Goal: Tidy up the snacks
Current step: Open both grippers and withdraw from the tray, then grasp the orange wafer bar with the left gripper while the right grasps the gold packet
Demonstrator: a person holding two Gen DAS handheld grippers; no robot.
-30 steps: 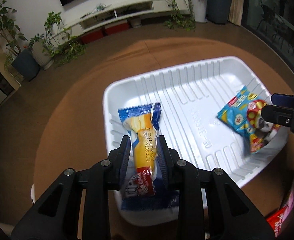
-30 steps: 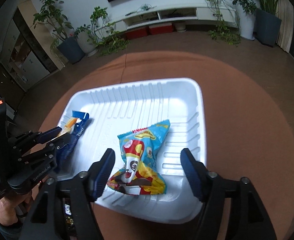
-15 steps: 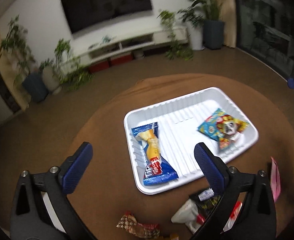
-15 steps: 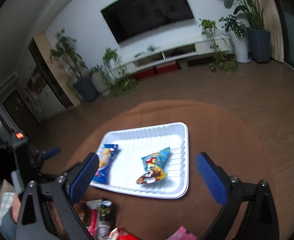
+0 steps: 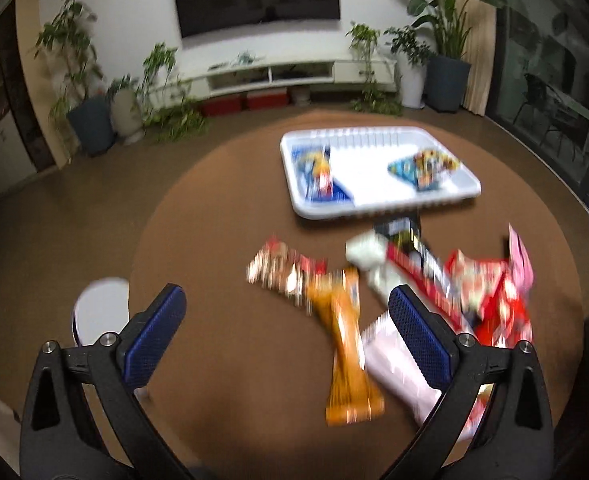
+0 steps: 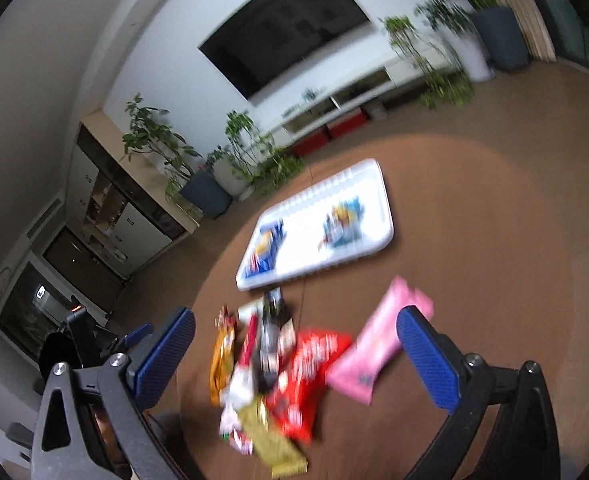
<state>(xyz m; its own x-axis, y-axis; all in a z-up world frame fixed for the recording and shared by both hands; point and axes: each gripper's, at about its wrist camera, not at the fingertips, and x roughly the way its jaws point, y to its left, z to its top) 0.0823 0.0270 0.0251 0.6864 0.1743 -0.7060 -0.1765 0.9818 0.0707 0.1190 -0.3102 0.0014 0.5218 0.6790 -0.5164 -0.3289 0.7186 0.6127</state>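
Observation:
A white tray (image 5: 378,206) sits far on the round brown table and holds a blue and yellow snack pack (image 5: 318,172) on its left and a light blue cartoon pack (image 5: 424,166) on its right. The tray also shows in the right wrist view (image 6: 378,178). A blurred pile of loose snacks lies near me: an orange pack (image 5: 344,344), a red pack (image 5: 490,300), a pink pack (image 6: 378,348). My left gripper (image 5: 286,320) is open and empty above the orange pack. My right gripper (image 6: 294,344) is open and empty above the pile.
A white stool (image 5: 100,312) stands by the table's left edge. Plants, a low white TV cabinet (image 5: 294,74) and a wall TV are at the back of the room. The left gripper's body (image 6: 78,336) shows at the left in the right wrist view.
Both grippers have let go of their packs, opened wide and pulled back and up from the tray. The packs stay in the tray. The loose snack pile has come into view.

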